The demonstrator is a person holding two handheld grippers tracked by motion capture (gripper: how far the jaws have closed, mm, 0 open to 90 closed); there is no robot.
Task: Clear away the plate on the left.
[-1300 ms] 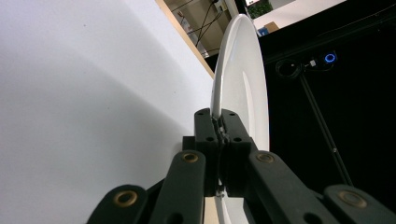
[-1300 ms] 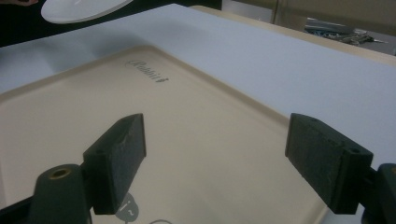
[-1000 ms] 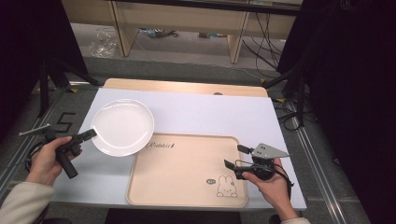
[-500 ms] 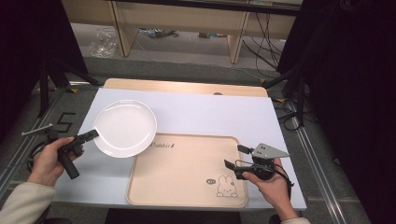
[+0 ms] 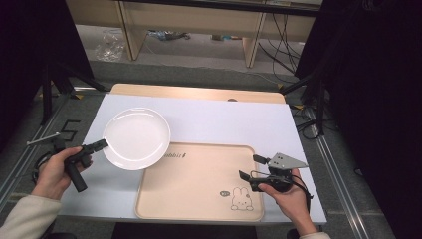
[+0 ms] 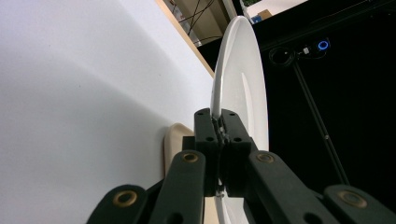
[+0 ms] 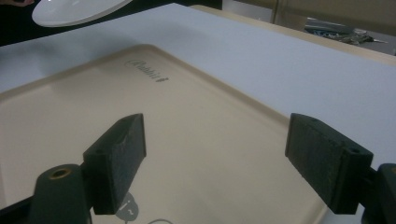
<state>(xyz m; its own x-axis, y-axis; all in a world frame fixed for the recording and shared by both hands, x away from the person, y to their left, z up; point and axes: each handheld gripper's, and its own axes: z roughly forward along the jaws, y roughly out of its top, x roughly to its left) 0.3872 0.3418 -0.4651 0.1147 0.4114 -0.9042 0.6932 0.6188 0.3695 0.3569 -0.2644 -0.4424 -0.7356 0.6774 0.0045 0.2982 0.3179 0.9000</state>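
Left gripper view has my left gripper [image 6: 219,135] clamped on the rim of the white plate [image 6: 243,79], pads pinching the edge tight. From the high view the plate [image 5: 137,138] hangs over the far-left corner of the beige tray [image 5: 199,181], lifted off the white table cover [image 5: 224,119] as far as I can tell. It's stiff and glossy, so I'd guess slippery and easy to chip, and held by one edge it wants to tip. The rim is really the only spot to grab. My right gripper [image 5: 250,167] sits at the tray's right edge, jaws spread wide with nothing in them. The tray has script near its far edge that looks like "Rabbit" [image 7: 148,70], plus a little bunny drawing [image 5: 241,197] at its near-right corner.
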